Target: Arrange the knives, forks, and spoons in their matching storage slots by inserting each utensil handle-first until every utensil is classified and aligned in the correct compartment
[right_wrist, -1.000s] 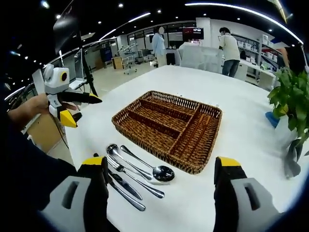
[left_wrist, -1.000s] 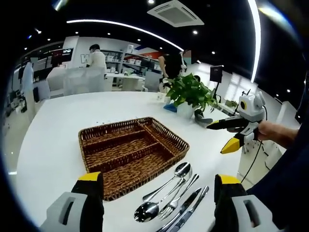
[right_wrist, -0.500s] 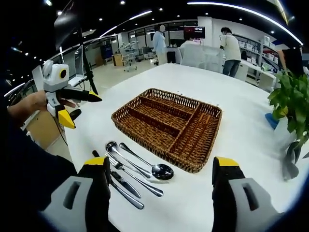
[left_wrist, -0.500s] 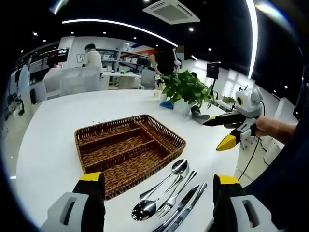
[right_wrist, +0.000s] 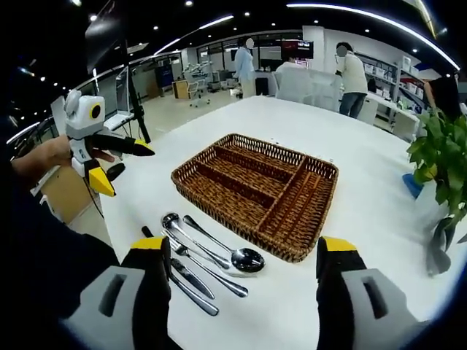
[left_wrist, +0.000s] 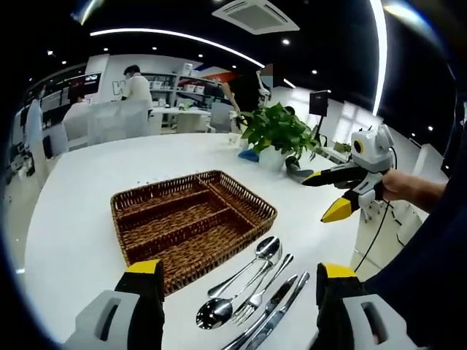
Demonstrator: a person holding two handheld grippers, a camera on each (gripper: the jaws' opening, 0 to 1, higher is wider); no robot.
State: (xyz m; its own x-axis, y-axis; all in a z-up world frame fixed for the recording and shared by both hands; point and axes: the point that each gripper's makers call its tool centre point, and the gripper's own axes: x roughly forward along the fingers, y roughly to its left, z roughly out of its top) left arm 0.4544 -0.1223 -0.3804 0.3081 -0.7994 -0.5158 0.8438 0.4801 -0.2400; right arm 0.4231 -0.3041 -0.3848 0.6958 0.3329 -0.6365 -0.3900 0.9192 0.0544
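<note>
A brown wicker basket (left_wrist: 268,213) with long divided slots sits empty on the white table (left_wrist: 80,189). Beside its near edge lie spoons (left_wrist: 268,248), a fork (left_wrist: 257,300) and knives (left_wrist: 283,303), close together and parallel. My left gripper (left_wrist: 239,270) hovers open above them, holding nothing. The right gripper (left_wrist: 321,198) shows at the right, held in a hand, open and off the table. In the right gripper view, the same basket (right_wrist: 179,175) lies ahead, with the spoons (right_wrist: 246,259), fork (right_wrist: 213,274) and knives (right_wrist: 191,286) in front of it. My right gripper (right_wrist: 242,244) is open; the left gripper (right_wrist: 128,172) hangs open at the left.
A potted green plant (left_wrist: 279,133) stands beyond the basket, also the plant (right_wrist: 439,149) at the right edge. The table's edge (right_wrist: 109,219) runs close to the cutlery. People stand at desks far behind.
Both cameras have drifted slightly, shifting the picture. The basket and cutlery lie where they were, and both grippers stay open.
</note>
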